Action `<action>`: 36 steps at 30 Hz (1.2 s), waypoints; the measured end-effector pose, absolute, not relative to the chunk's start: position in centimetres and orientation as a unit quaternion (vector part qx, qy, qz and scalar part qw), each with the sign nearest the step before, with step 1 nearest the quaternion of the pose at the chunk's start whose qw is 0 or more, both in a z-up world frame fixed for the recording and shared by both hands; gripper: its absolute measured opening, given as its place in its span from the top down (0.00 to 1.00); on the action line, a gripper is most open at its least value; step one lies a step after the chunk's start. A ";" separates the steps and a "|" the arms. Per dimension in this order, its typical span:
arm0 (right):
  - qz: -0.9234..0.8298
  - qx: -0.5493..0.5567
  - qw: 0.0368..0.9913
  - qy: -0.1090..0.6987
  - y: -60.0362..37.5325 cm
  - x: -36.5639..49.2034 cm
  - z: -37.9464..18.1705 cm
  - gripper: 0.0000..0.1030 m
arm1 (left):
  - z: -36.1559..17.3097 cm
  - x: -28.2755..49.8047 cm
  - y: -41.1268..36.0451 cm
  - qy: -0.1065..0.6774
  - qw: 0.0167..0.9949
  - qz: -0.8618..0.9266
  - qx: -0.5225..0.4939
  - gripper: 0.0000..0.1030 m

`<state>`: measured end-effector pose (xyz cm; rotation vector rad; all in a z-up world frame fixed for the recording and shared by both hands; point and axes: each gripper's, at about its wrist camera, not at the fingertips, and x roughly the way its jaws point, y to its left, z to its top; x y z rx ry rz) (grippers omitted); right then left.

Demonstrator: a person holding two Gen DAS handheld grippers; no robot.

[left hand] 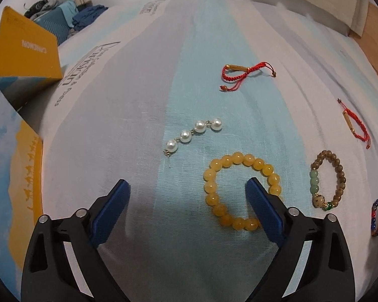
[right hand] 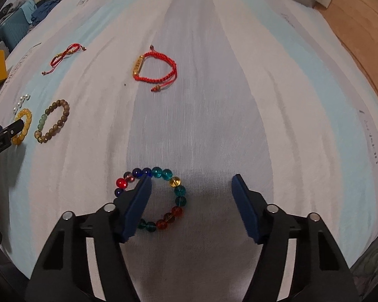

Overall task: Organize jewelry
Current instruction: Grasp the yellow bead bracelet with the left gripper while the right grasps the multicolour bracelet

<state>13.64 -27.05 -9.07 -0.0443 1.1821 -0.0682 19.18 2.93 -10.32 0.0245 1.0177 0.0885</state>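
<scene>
My left gripper [left hand: 187, 186] is open over the bed sheet; its right finger sits over a yellow bead bracelet [left hand: 211, 193]. A pearl strand [left hand: 192, 133] lies just ahead. A brown and green bead bracelet [left hand: 340, 173] lies to the right, with two red cord bracelets [left hand: 242, 73] [left hand: 354, 125] farther off. My right gripper [right hand: 190, 182] is open; its left finger lies over a multicolour glass bead bracelet [right hand: 175, 191]. A red cord bracelet [right hand: 153, 68] lies ahead, another red cord bracelet [right hand: 65, 55] far left.
A yellow box [left hand: 25, 50] and a blue and yellow box [left hand: 10, 176] stand at the left of the bed. Clothes and a teal case [left hand: 60, 17] lie beyond. A wooden floor [right hand: 360, 25] shows at the right bed edge. The left gripper [right hand: 5, 136] shows in the right wrist view.
</scene>
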 end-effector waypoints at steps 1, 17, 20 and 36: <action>-0.031 -0.019 0.827 0.561 -27.1 13.6 -9.2 0.42 | -10.4 19.2 2.8 0.487 0.872 0.041 0.016 0.14; -0.021 -0.006 0.806 0.591 -27.4 14.4 -11.1 0.69 | -10.6 19.5 2.1 0.505 0.863 0.012 0.019 0.42; -0.024 -0.003 0.805 0.593 -27.9 14.5 -11.3 0.77 | -10.6 19.3 1.6 0.509 0.861 0.001 0.020 0.53; -0.025 0.021 0.831 0.555 -27.6 13.6 -9.1 0.91 | -9.0 18.8 3.1 0.509 0.860 -0.012 -0.015 0.92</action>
